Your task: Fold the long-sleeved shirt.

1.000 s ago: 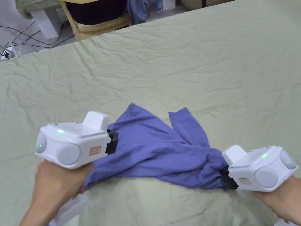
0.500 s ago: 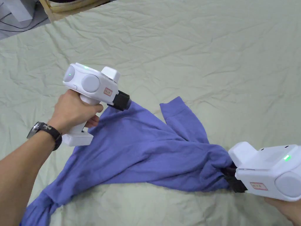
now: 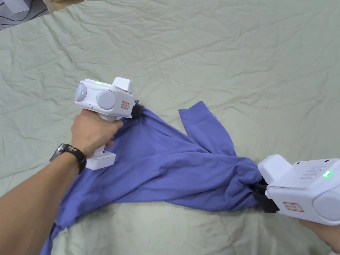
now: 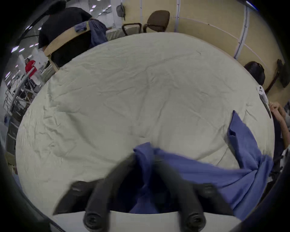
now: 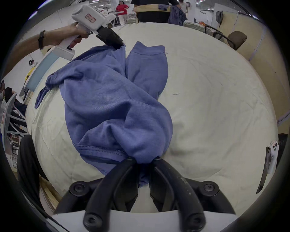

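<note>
A blue long-sleeved shirt (image 3: 166,166) lies crumpled and stretched across the pale green sheet (image 3: 232,66). My left gripper (image 3: 138,110) is shut on a corner of its fabric at the far left, lifted slightly; in the left gripper view the cloth (image 4: 144,158) sits pinched between the dark jaws. My right gripper (image 3: 258,196) is shut on a bunched part of the shirt (image 5: 119,102) at the near right. One sleeve with its cuff (image 3: 194,113) lies flat, pointing away from me. The shirt's near left end hangs past the table's edge.
The sheet-covered table (image 4: 141,94) stretches wide beyond the shirt. A wooden chair draped with blue cloth (image 5: 175,14) stands past the far edge, an office chair (image 5: 235,39) to the right, and people stand in the background.
My left gripper has carried its corner of the shirt up and away from me, spreading the fabric out. The right gripper kept its grip in about the same place. The head camera tilted down.
</note>
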{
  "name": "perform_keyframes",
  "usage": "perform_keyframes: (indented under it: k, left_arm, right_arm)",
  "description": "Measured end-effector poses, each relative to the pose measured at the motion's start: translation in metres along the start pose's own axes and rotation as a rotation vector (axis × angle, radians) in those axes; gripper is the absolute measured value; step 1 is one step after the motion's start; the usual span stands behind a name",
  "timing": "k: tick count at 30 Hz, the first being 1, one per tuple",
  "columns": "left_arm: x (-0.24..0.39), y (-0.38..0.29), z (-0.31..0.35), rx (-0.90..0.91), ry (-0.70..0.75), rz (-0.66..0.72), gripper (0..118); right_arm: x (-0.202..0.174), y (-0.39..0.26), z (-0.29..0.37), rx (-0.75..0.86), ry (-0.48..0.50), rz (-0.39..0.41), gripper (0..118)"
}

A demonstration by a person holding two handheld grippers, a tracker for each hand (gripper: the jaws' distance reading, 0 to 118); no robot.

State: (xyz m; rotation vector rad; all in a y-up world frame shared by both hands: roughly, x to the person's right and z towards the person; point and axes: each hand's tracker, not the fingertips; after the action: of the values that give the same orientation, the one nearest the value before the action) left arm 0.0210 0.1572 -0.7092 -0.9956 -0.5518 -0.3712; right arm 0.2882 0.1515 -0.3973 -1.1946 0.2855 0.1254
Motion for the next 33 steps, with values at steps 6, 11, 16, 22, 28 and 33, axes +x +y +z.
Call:
perform_keyframes:
  k: [6,11,16,22,28,33]
  left_arm:
    - [0.002,-0.031,0.034,0.017,-0.038,0.106,3]
    - [-0.008,-0.054,0.134,0.202,-0.036,0.173,3]
    - [-0.03,-0.079,0.255,0.384,0.034,0.228,3]
    - [-0.059,-0.099,0.395,0.592,0.127,0.272,3]
    - [-0.081,-0.1,0.512,0.755,0.22,0.264,3]
    - [-0.101,-0.091,0.59,0.864,0.269,0.285,3]
  right_arm:
    - [-0.004,0.0,0.018,0.094,-0.035,-0.047,13]
    - [-0.012,0.011,0.074,0.219,-0.059,-0.048,13]
    - [-0.033,0.039,0.142,0.345,-0.095,0.016,13]
    - [-0.067,0.078,0.225,0.479,-0.163,0.138,13]
    - [-0.102,0.123,0.317,0.617,-0.247,0.228,13]
    - [-0.124,0.153,0.389,0.72,-0.311,0.271,13]
